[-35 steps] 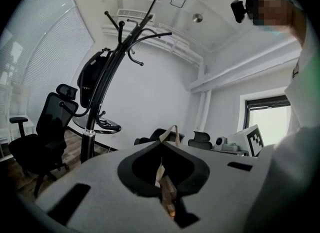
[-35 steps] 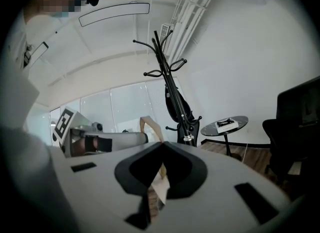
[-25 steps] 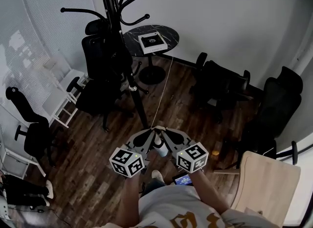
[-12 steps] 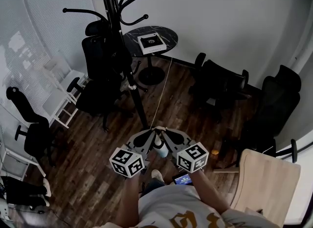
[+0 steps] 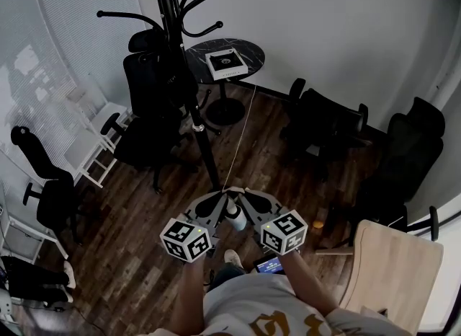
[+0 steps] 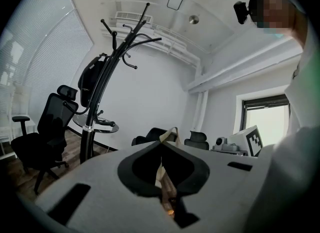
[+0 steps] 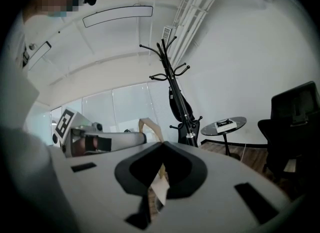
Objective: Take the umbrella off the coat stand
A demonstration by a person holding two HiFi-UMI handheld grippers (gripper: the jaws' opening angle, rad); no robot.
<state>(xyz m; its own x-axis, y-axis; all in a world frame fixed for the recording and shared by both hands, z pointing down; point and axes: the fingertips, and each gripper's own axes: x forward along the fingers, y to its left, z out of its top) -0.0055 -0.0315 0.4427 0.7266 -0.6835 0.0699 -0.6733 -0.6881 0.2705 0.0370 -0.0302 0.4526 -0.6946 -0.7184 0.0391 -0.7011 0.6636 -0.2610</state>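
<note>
The black coat stand (image 5: 173, 32) rises at the upper left of the head view, with curved hooks at its top and a white ring on its pole. A black folded umbrella (image 7: 176, 102) hangs along the pole; it also shows as the dark umbrella (image 6: 91, 81) in the left gripper view. My left gripper (image 5: 224, 197) and right gripper (image 5: 238, 195) are held side by side near my chest, a good step away from the stand. Both are shut with their tips together and nothing held. The left gripper (image 6: 162, 145) and right gripper (image 7: 162, 145) point up towards the stand.
A black office chair (image 5: 148, 111) stands right behind the stand. Beside it is a round dark table (image 5: 248, 52) carrying a white box (image 5: 227, 62). More black chairs (image 5: 328, 129) line the right wall. A wooden table (image 5: 392, 270) is at the lower right and white chairs (image 5: 90, 136) at the left.
The head view has shifted very slightly; both grippers stay shut in the same place.
</note>
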